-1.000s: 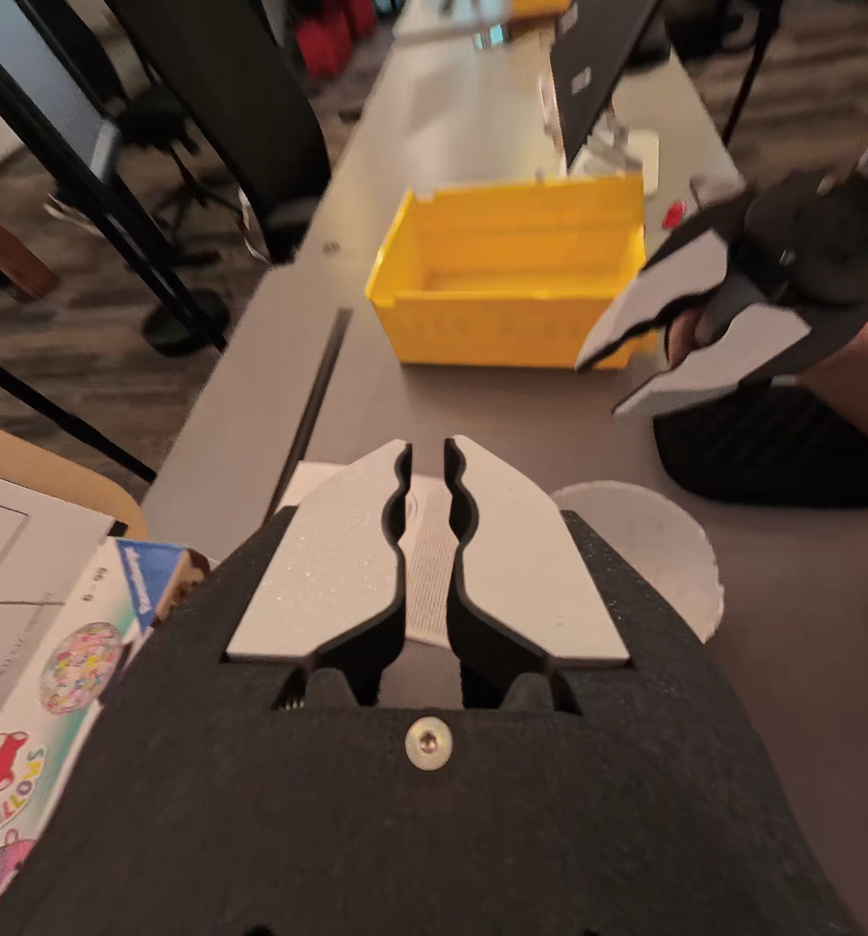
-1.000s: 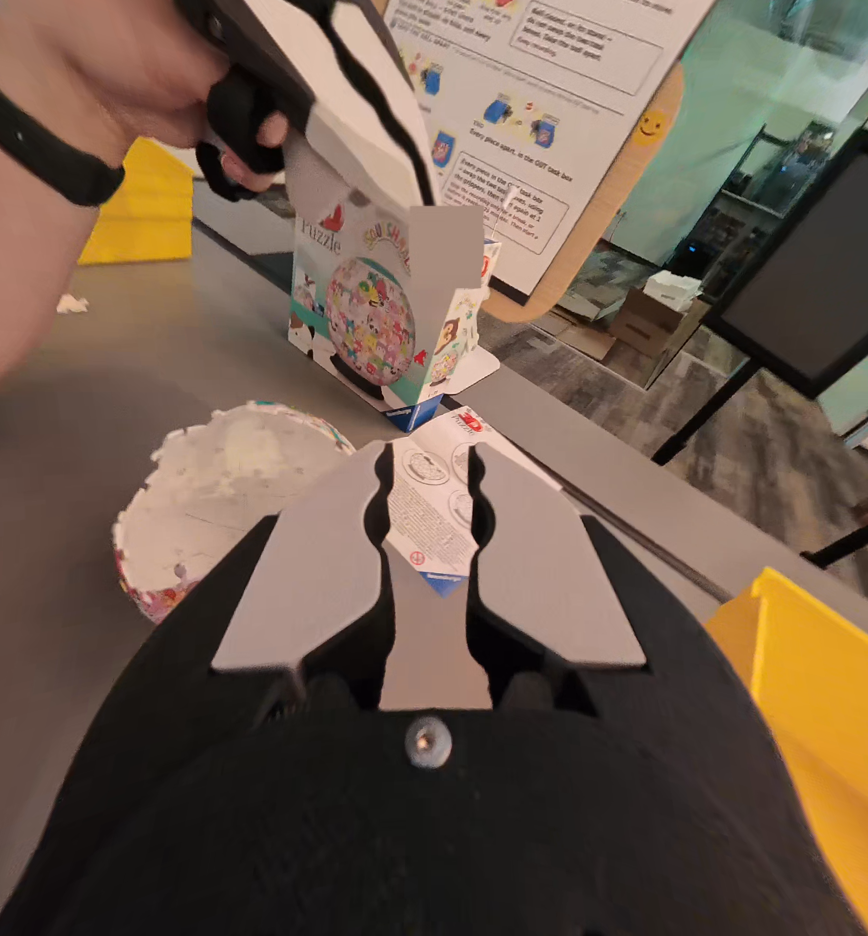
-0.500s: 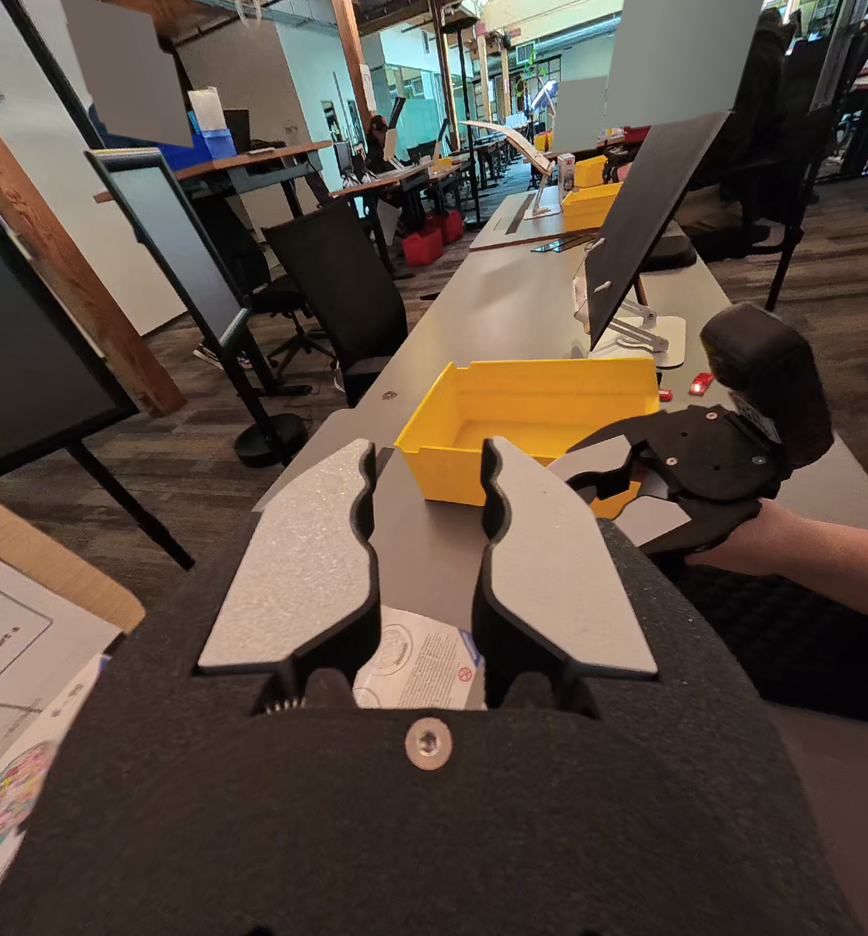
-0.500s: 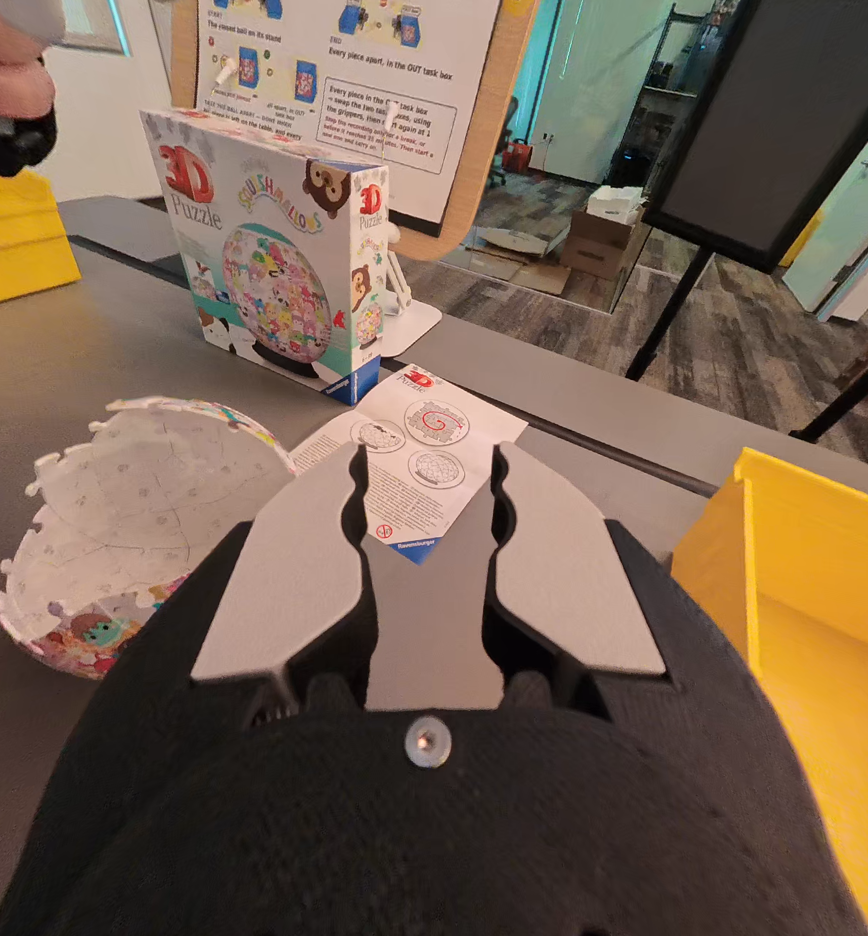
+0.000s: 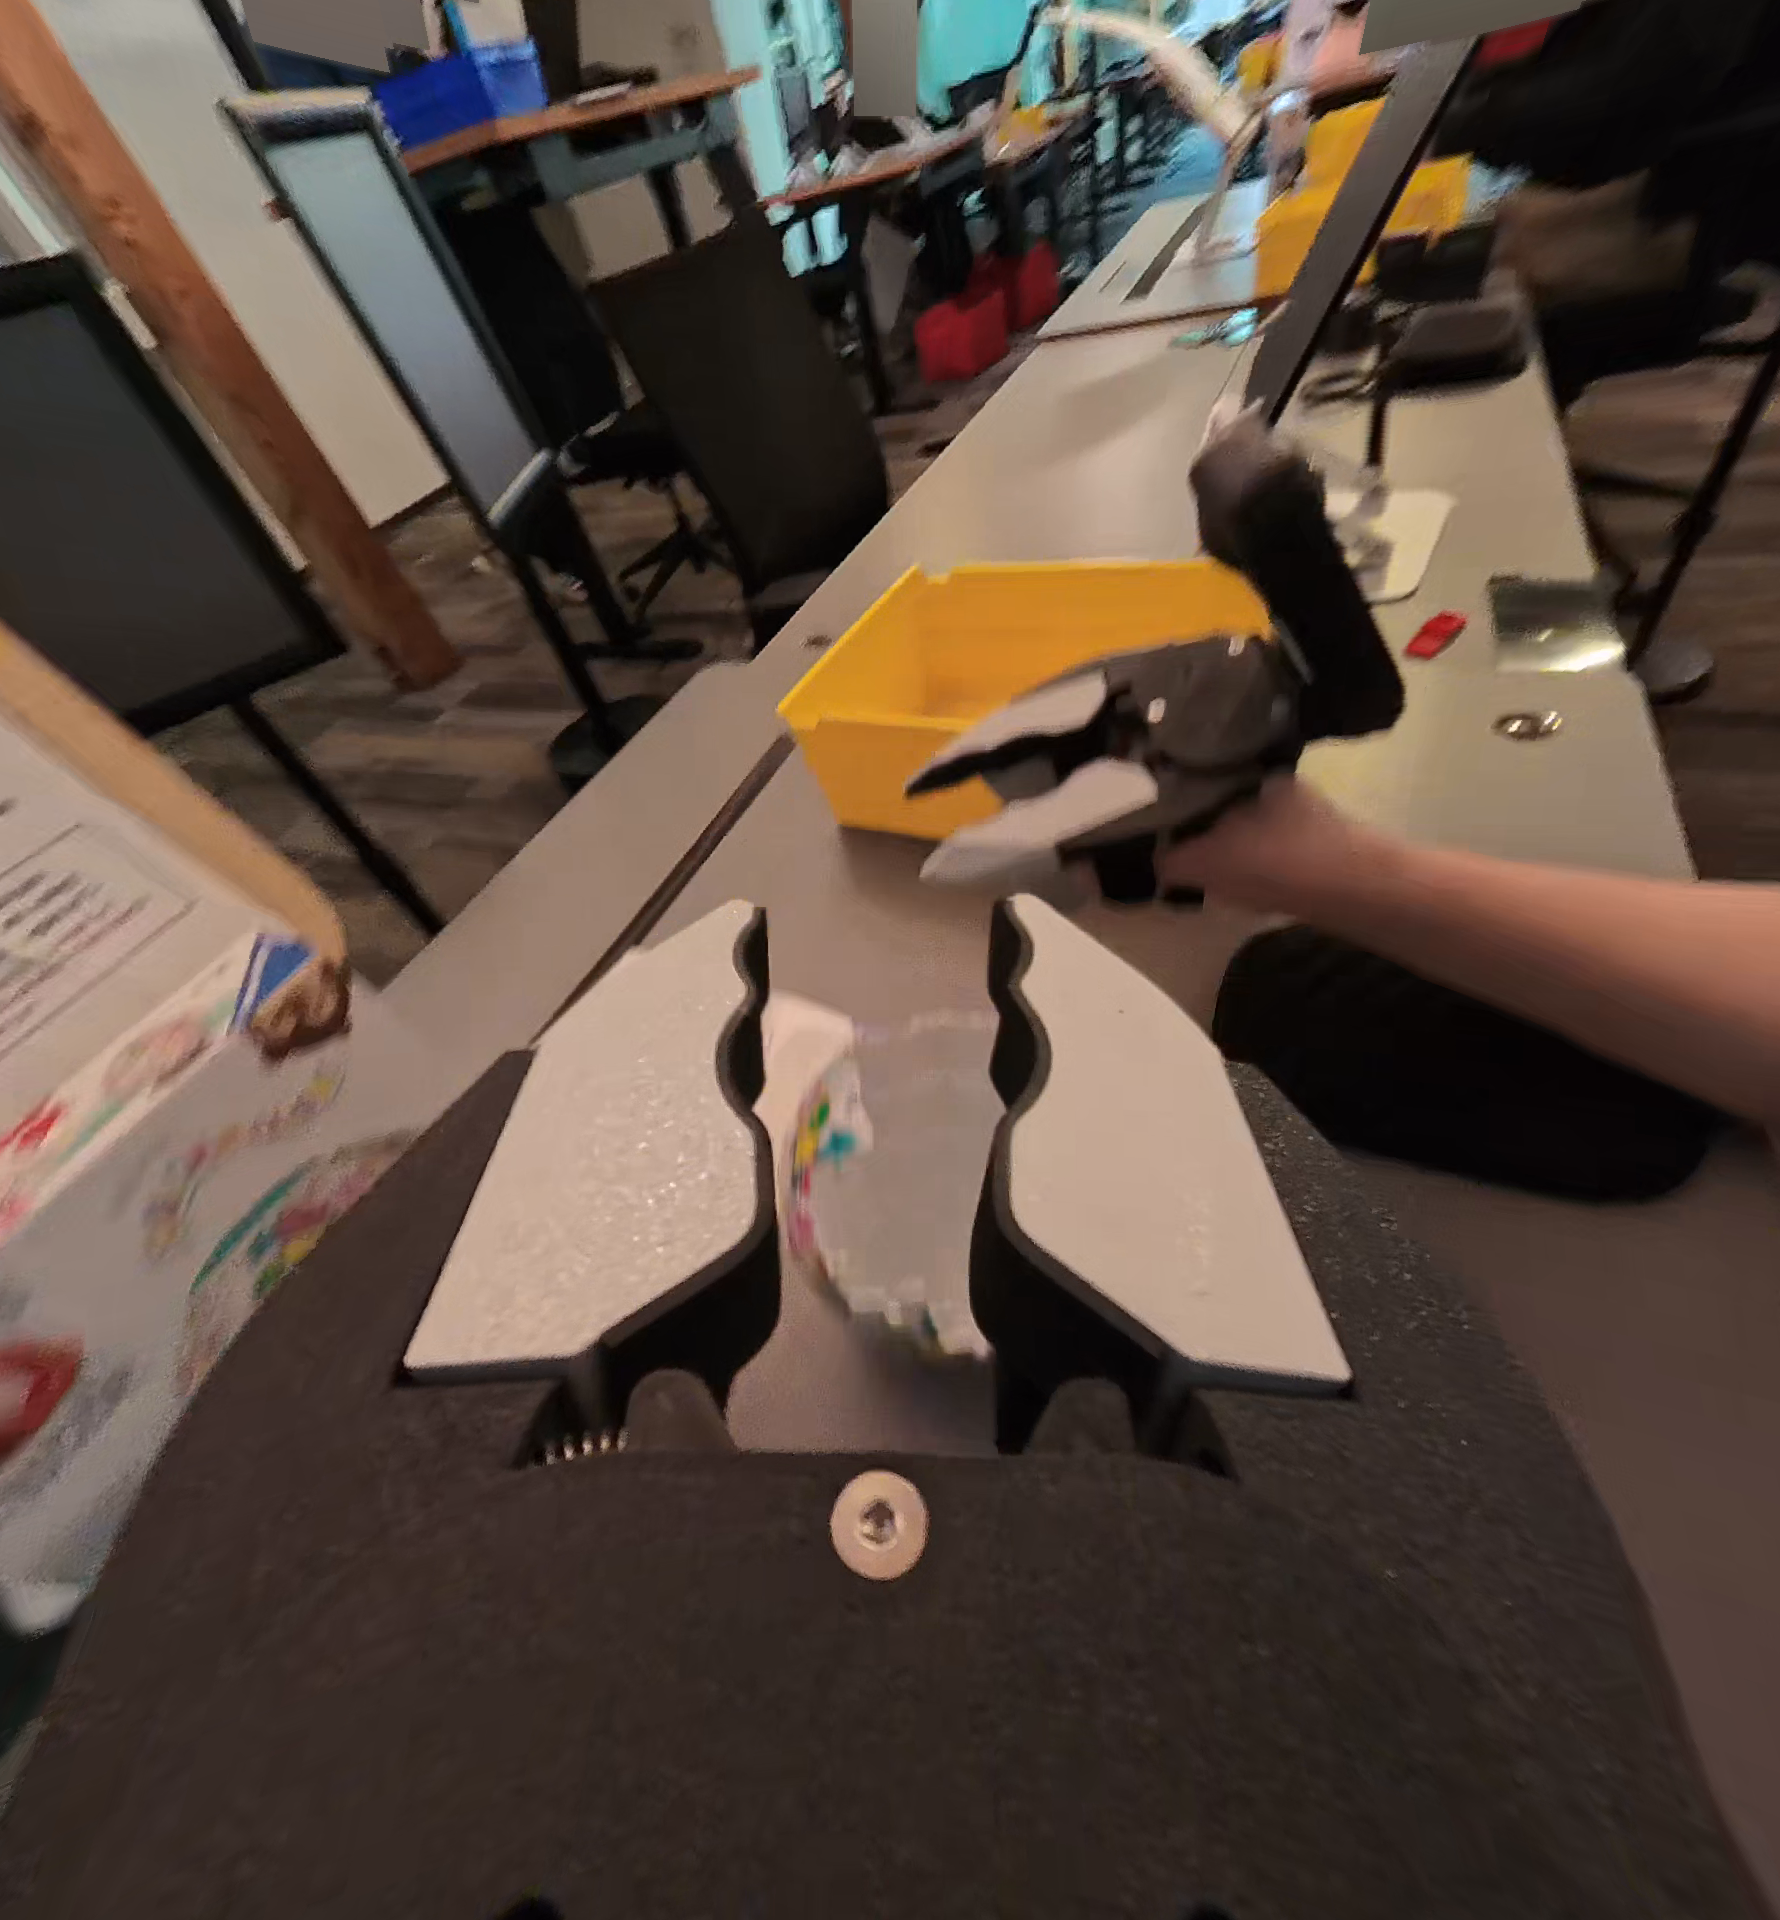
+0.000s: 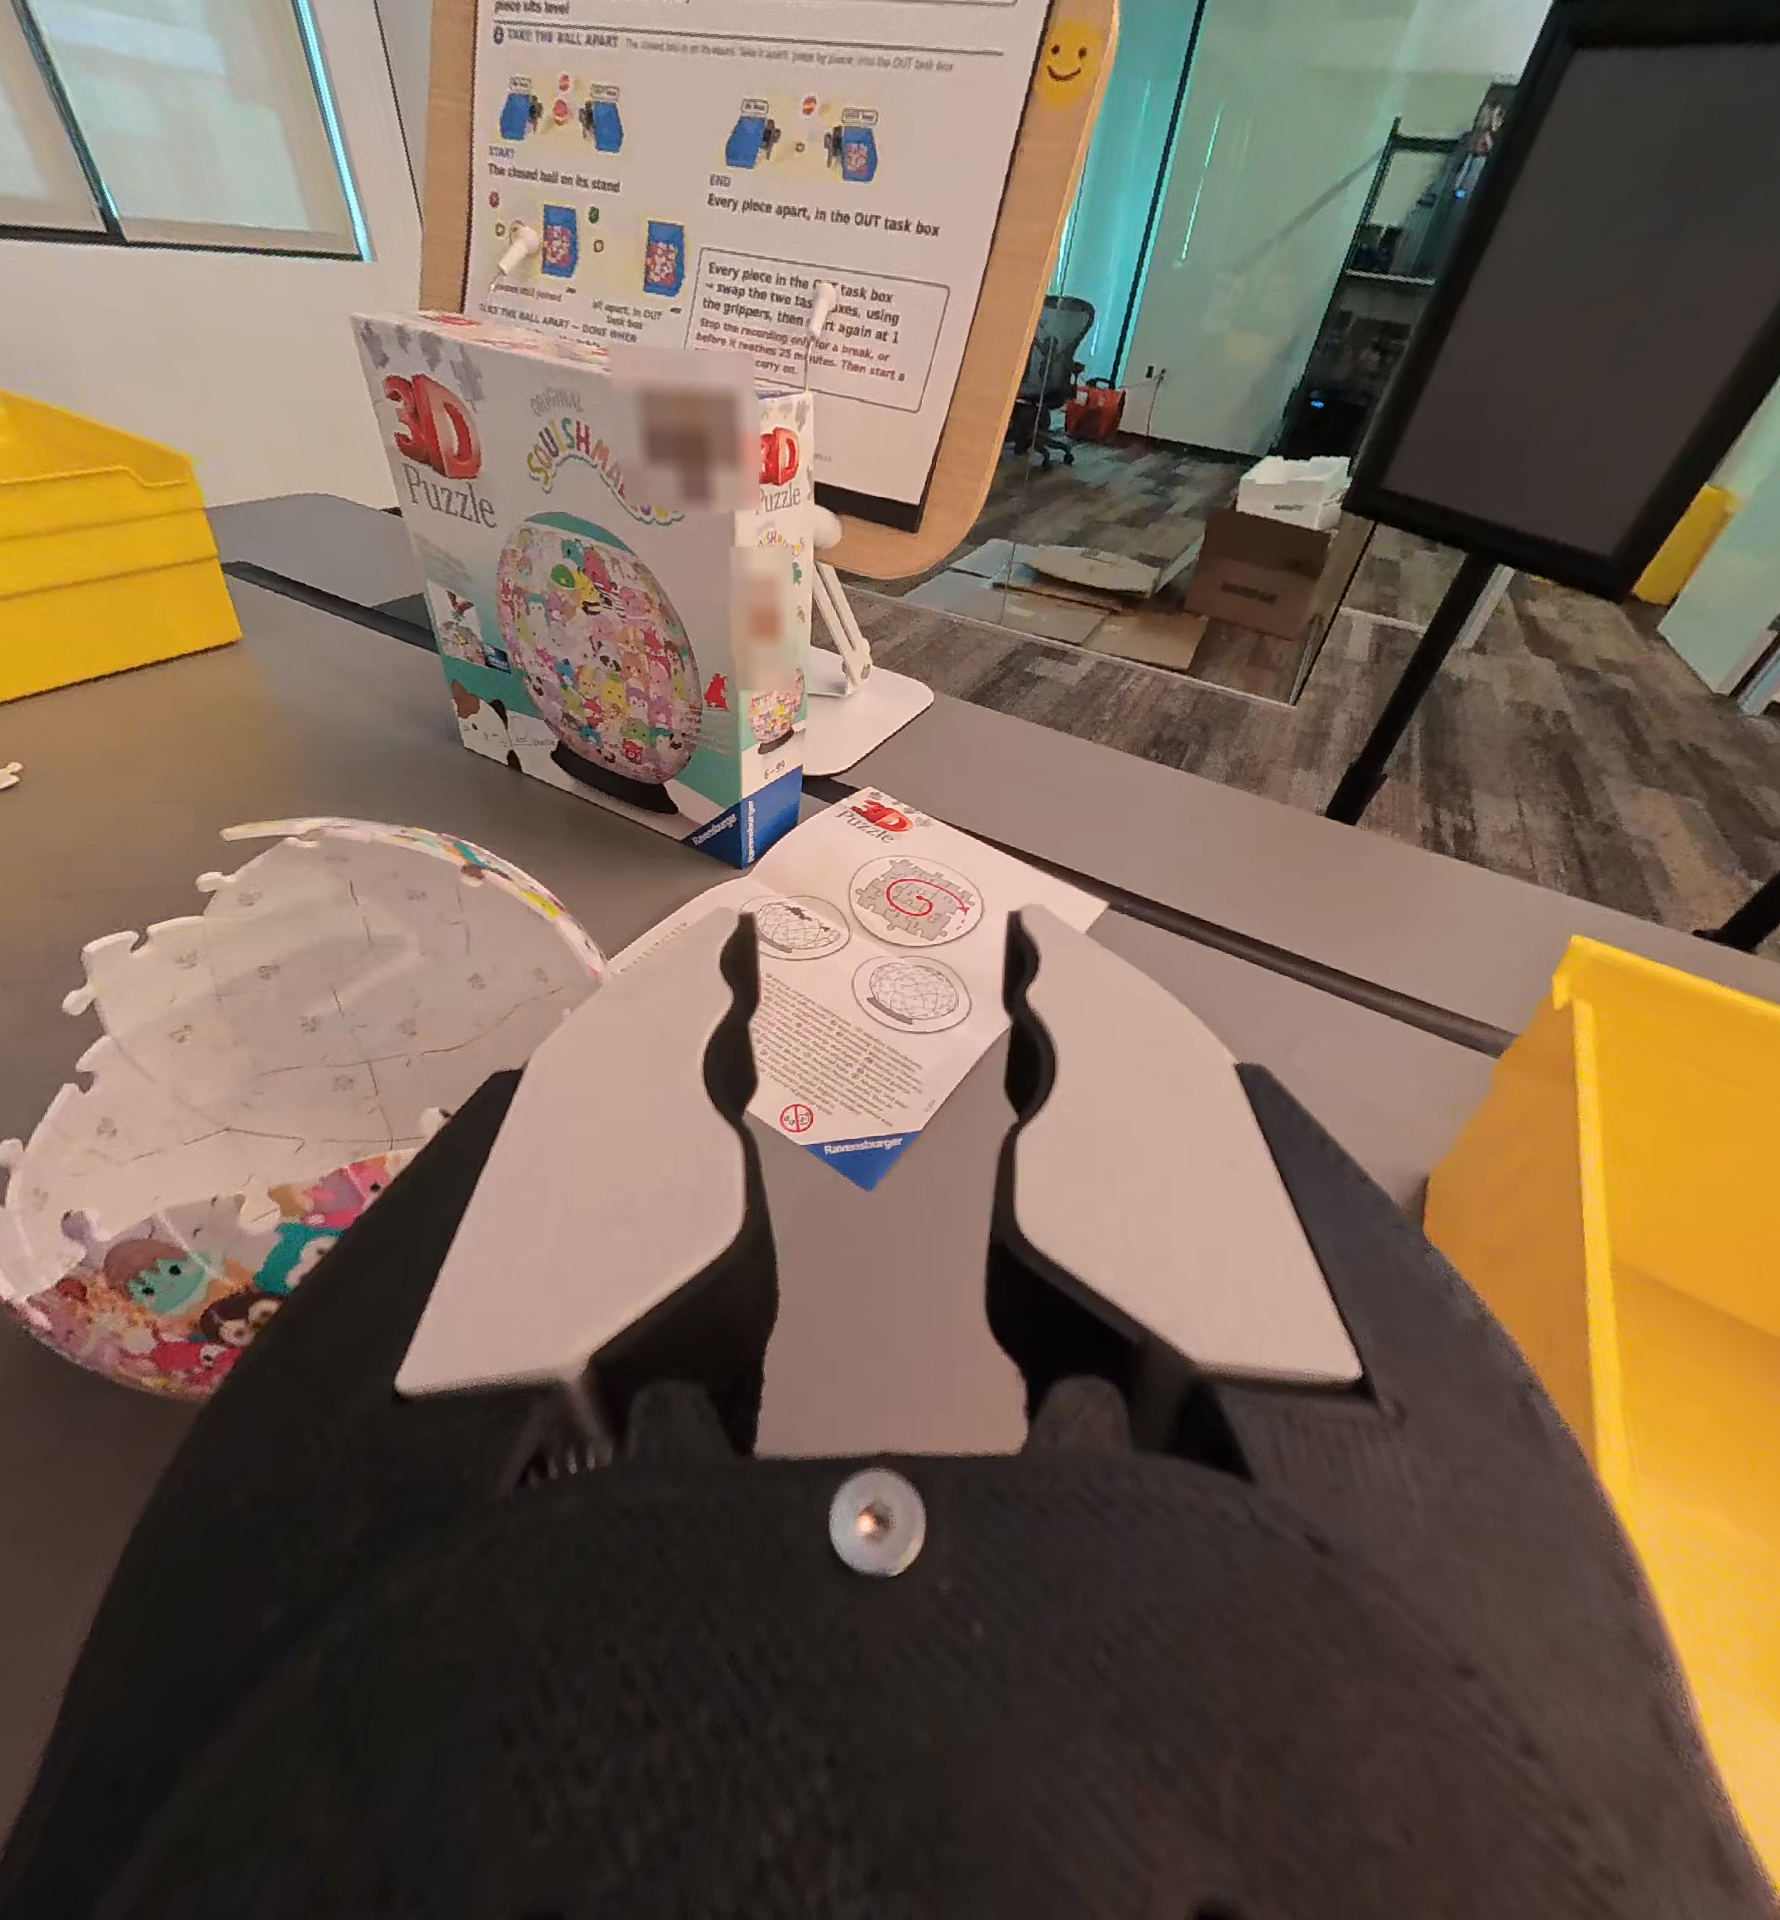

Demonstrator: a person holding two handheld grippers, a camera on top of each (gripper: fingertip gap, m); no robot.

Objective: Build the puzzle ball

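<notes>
While both your grippers hang parted and empty, the half-built puzzle ball (image 6: 273, 1091) lies directly beneath the left gripper (image 5: 875, 925), nearer than the right gripper (image 6: 870, 935).

In the right wrist view, we are seeing the half-built ball (image 6: 273, 1091) lying at left, the leaflet (image 6: 865, 997) at centre, the puzzle box (image 6: 595, 582) standing behind them, and a bin (image 6: 1675, 1195) sitting at right.

half-built puzzle ball (image 6: 273, 1091) lies open like a bowl, white inside.
</notes>
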